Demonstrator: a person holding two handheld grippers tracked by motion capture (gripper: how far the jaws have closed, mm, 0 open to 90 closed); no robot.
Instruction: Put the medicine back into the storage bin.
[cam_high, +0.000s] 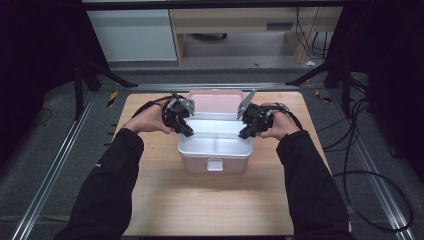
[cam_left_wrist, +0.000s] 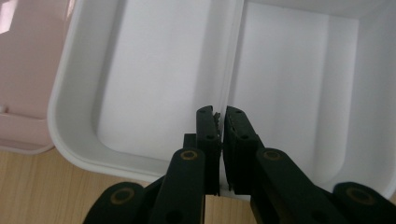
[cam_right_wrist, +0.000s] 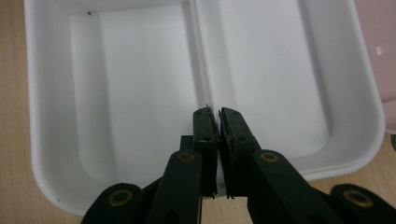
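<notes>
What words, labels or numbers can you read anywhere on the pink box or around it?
None can be read.
The pink box bears no print on its front; its white latch is blank.
The white tray inside it is plain.
The open lid shows no lettering.

High view: above the table (cam_high: 165, 210), facing forward and down.
Gripper views: close over the tray (cam_left_wrist: 74, 140) – shared, from opposite ends.
</notes>
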